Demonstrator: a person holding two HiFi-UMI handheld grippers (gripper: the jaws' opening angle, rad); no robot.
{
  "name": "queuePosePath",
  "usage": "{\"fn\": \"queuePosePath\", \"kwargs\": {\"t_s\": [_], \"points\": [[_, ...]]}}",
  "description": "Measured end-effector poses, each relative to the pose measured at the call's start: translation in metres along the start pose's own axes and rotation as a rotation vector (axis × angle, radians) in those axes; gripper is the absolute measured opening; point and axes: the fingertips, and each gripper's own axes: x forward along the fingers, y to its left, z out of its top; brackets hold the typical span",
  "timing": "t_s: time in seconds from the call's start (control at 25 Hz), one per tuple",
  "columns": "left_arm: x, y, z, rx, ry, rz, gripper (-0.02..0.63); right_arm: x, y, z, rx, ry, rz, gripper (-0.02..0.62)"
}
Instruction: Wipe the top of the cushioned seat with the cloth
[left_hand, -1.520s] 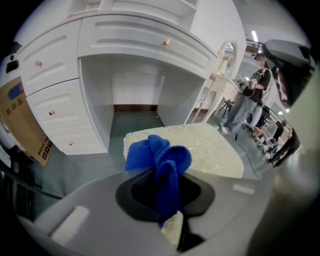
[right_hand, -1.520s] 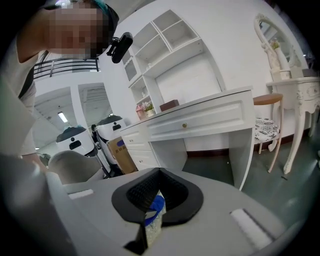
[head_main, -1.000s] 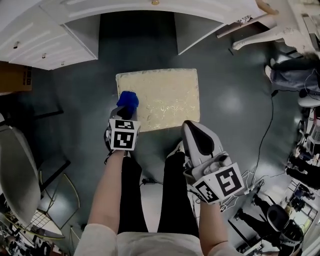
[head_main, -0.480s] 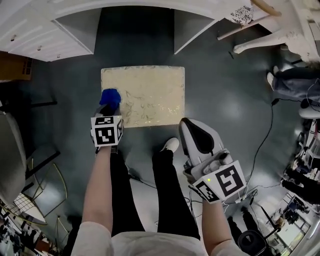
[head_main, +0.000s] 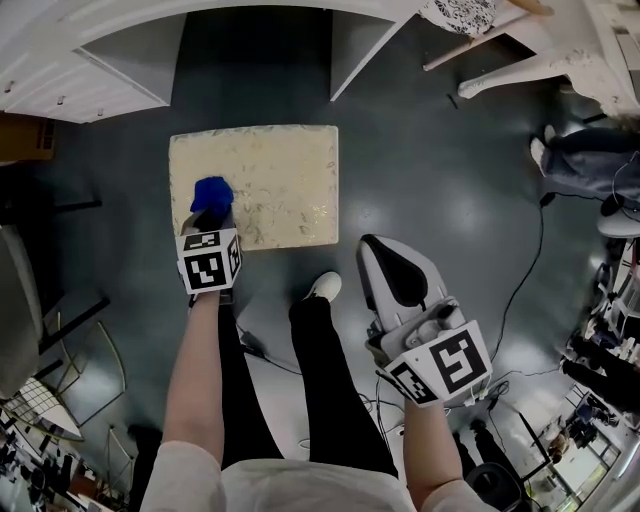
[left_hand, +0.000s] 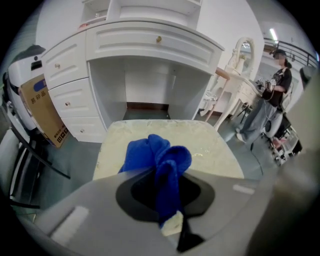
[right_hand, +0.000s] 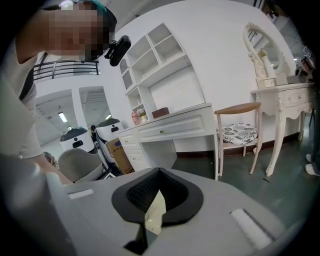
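The cushioned seat (head_main: 270, 175) is a cream, patterned square stool on the dark floor, also seen ahead in the left gripper view as the seat (left_hand: 210, 145). A blue cloth (head_main: 211, 192) lies bunched over its near left part. My left gripper (head_main: 213, 214) is shut on the cloth (left_hand: 160, 165), which sticks out between the jaws above the seat top. My right gripper (head_main: 392, 270) hangs to the right over the floor, away from the seat, shut with nothing in it (right_hand: 156, 205).
A white desk with drawers (head_main: 90, 60) stands just behind the seat, its knee gap facing it. A wooden chair (right_hand: 240, 125) and white dressing table (head_main: 590, 50) are at the right. A person (left_hand: 272, 95) stands far right. Cables (head_main: 520, 300) lie on the floor.
The seat has slid left in the head view as the view shifted. My left gripper with the blue cloth stays over the seat's near left part. The right gripper has barely moved.
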Motion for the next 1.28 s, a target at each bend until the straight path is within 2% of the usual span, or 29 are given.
{"fn": "queuePosePath", "kwargs": {"t_s": [0.56, 1.08, 1.28], "points": [[0.021, -0.111, 0.006, 0.034, 0.014, -0.069, 0.048, -0.038, -0.059, -0.006, 0.036, -0.009, 0.011, 0.000], [0.036, -0.181, 0.012, 0.038, 0.030, -0.101, 0.048, -0.066, -0.107, -0.011, 0.075, -0.019, 0.009, 0.000], [0.041, -0.205, 0.013, 0.071, 0.053, -0.121, 0.048, -0.069, -0.116, -0.012, 0.085, -0.018, 0.010, 0.000]]}}
